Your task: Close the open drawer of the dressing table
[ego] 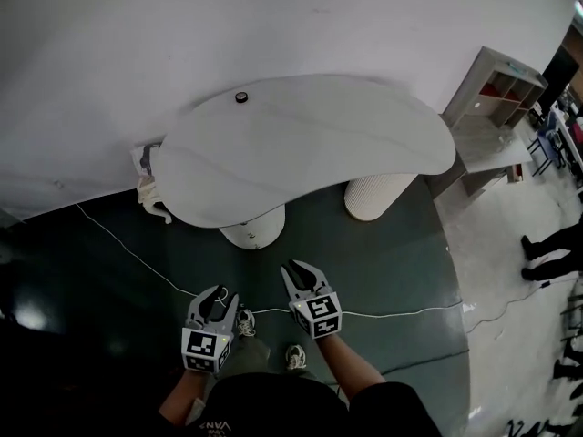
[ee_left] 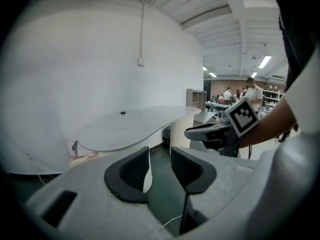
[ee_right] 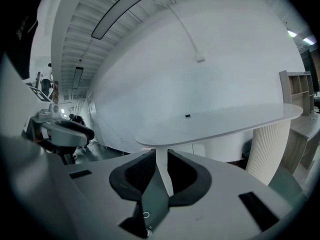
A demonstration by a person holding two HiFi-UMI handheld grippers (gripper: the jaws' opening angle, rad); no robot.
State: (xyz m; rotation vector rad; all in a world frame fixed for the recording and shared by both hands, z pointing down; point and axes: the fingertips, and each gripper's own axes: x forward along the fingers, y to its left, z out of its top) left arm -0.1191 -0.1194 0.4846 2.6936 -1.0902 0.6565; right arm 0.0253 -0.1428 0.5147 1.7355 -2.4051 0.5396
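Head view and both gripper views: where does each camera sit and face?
Head view: on the head, steeply down at the table; arms, left claw, right claw show.
Left gripper view: on left claw, facing table; its jaws, right claw show.
Right gripper view: on right claw, facing table; its jaws, left claw show.
All share the table.

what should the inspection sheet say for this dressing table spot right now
surface: white dressing table top carries one small dark object near the wall.
job's things: no open drawer seen in any view.
clutter: beige bundle by the table's left end.
grippers: left gripper jaws apart, empty; right gripper jaws narrowly apart, empty; both short of the table.
cables: white cable across the dark floor.
surroundings: white wall, shelf unit at right, people beyond.
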